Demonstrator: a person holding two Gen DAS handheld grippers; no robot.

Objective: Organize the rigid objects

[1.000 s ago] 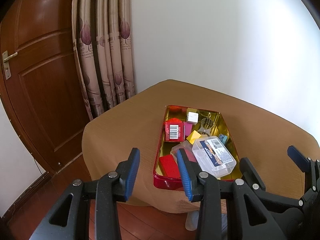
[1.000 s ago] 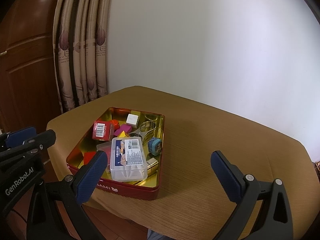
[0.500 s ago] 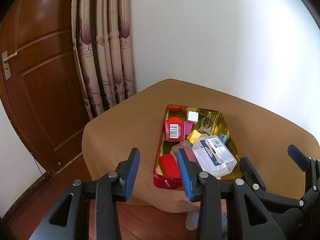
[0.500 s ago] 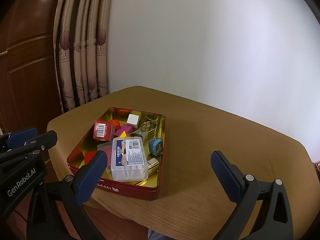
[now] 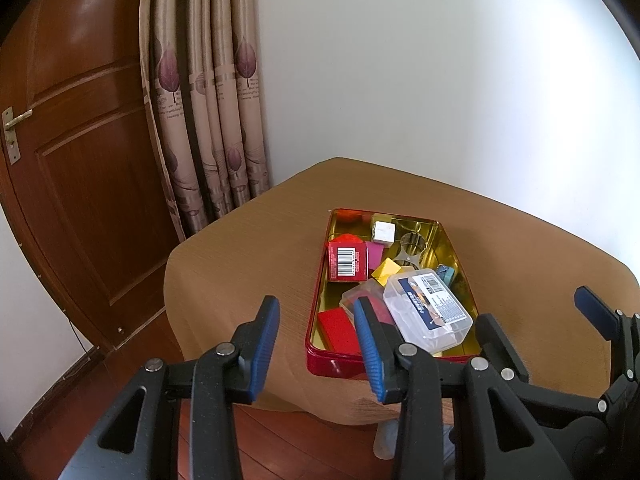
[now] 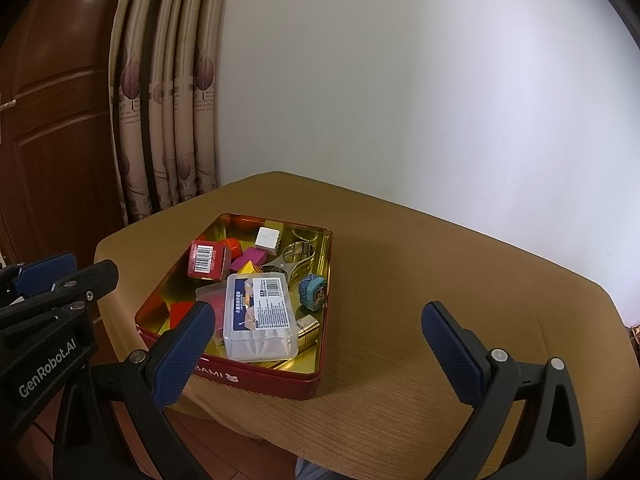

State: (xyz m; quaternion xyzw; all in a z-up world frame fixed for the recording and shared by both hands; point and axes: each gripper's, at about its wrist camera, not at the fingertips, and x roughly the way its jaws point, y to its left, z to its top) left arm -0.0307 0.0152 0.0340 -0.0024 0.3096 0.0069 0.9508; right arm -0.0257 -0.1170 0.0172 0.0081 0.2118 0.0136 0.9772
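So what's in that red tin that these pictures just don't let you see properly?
- Translucent case, right wrist view: mostly covered by the clear plastic box.
- Red block, left wrist view: partly behind the left gripper finger.
- Label print on the clear box, both views: too small to read.
- Tin lettering, right wrist view: start hidden by the right gripper finger.

Bare brown tablecloth [image 6: 420,280] right of the red tin [image 6: 256,376]. Tin crowded, topped by a clear plastic case [image 6: 258,316].
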